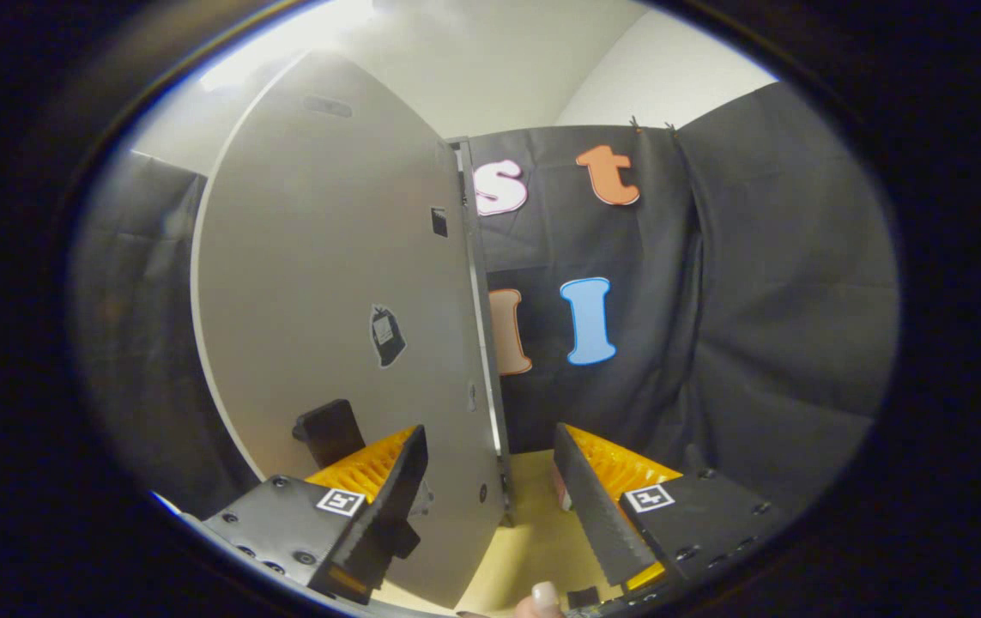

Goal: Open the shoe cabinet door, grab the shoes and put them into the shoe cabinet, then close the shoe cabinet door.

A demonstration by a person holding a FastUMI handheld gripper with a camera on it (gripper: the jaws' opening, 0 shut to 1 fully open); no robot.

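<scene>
Gripper view: on the left the grey shoe cabinet door [327, 283] stands swung open, its broad face toward the camera, with a small dark sticker [386, 336] on it and a dark handle [329, 429] low down — just beyond the left finger. The tool [490, 506] is spread wide; the door's free edge runs down between its fingers, touching neither as far as can be seen. Below lies the pale tabotop-like floor of the booth, the tabletop [541, 532], and a fingertip [544, 598] shows at the bottom.
</scene>
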